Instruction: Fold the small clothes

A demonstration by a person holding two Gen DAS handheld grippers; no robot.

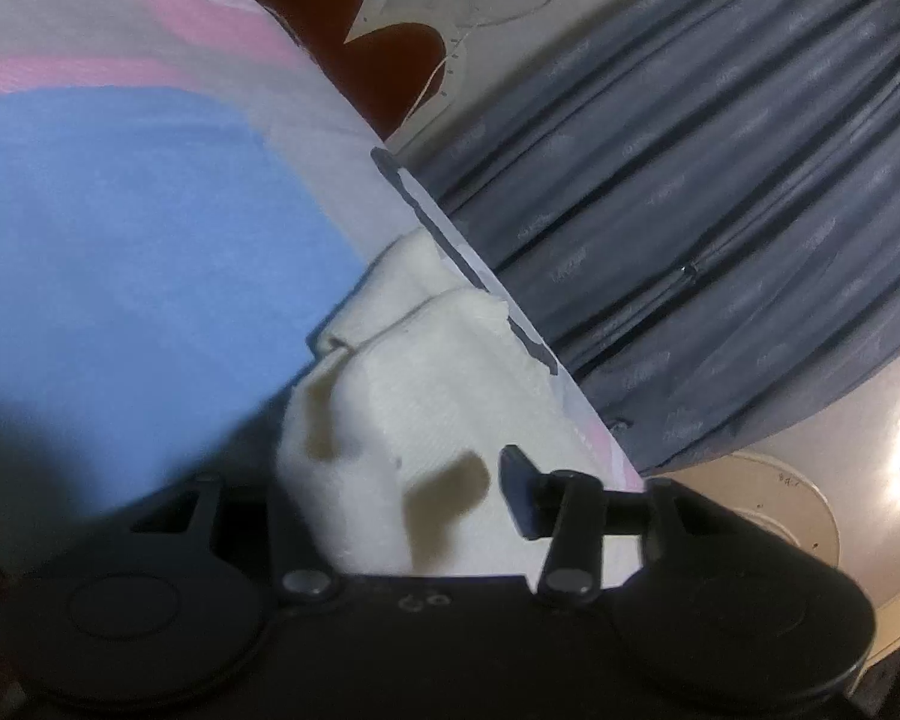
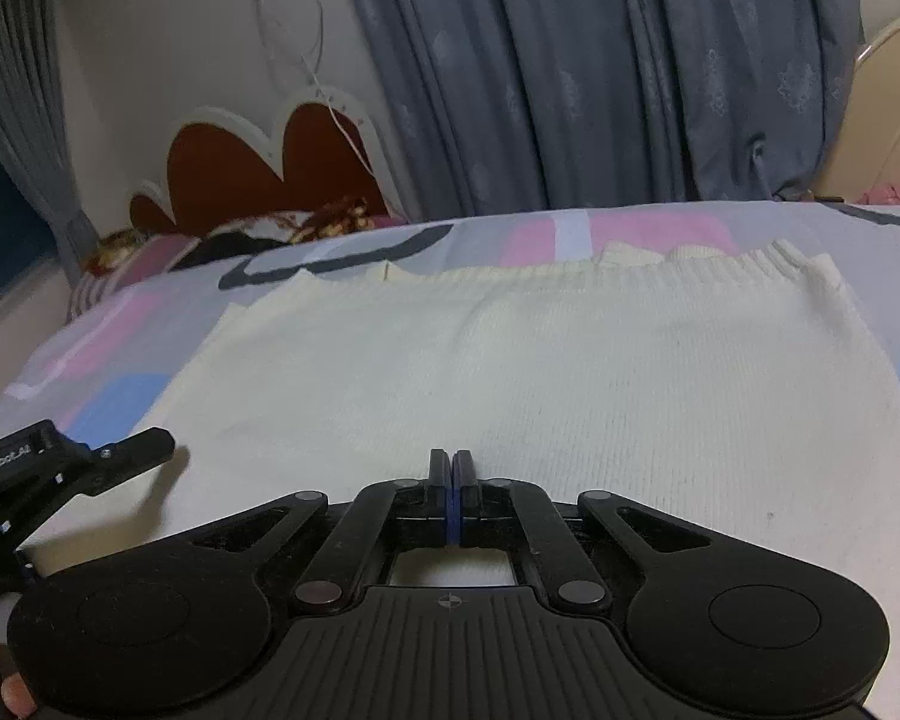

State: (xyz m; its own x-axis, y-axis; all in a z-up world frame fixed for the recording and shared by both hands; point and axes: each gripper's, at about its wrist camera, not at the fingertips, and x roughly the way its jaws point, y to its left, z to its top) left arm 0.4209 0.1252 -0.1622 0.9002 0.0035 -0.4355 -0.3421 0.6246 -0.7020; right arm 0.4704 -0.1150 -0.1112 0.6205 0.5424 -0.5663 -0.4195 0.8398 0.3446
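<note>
Sweater [image 2: 510, 372] lies flat on our bedspread [image 2: 120, 324]. Our right gripper [image 2: 453, 468] is pinched tight at its near hem; our left gripper [image 1: 402, 480] gapes wide around a corner. Let's grip evenly, lift together.

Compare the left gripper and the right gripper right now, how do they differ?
The left gripper has its jaws spread wide with cream knit sweater fabric bunched between them; the right gripper has its jaws pressed together with nothing visibly pinched. In its own view, the left sits at the sweater's edge by the bedsheet; the right sits over the sweater's flat middle. Both are black, same build, and low over the sweater.
</note>
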